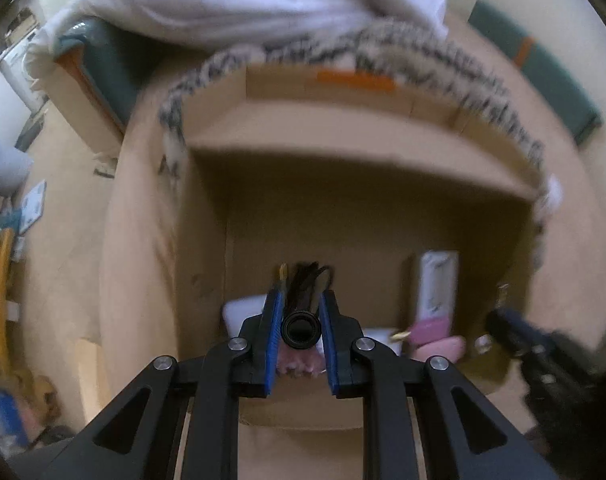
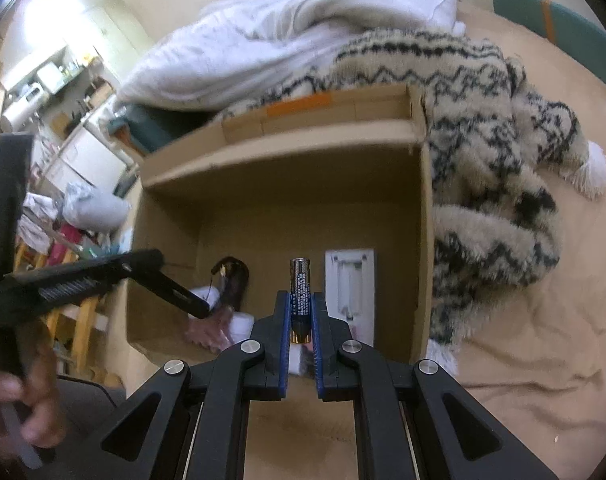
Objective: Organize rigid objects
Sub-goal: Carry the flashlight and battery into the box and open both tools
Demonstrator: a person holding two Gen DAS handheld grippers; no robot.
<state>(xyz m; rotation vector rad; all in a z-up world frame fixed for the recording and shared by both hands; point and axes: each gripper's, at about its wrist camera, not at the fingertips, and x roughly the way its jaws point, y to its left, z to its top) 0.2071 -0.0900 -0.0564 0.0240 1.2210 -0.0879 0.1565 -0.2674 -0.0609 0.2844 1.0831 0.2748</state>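
Over the open brown cardboard box, the left hand-held gripper clamps a black cylindrical tube while the right hand-held gripper pinches a black-and-gold battery.

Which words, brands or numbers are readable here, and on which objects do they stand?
None can be read.
battery in the right gripper: white print, too small to read.
white device in the cardboard box: moulded marks, no legible text.
orange tape on the box flap: blank.
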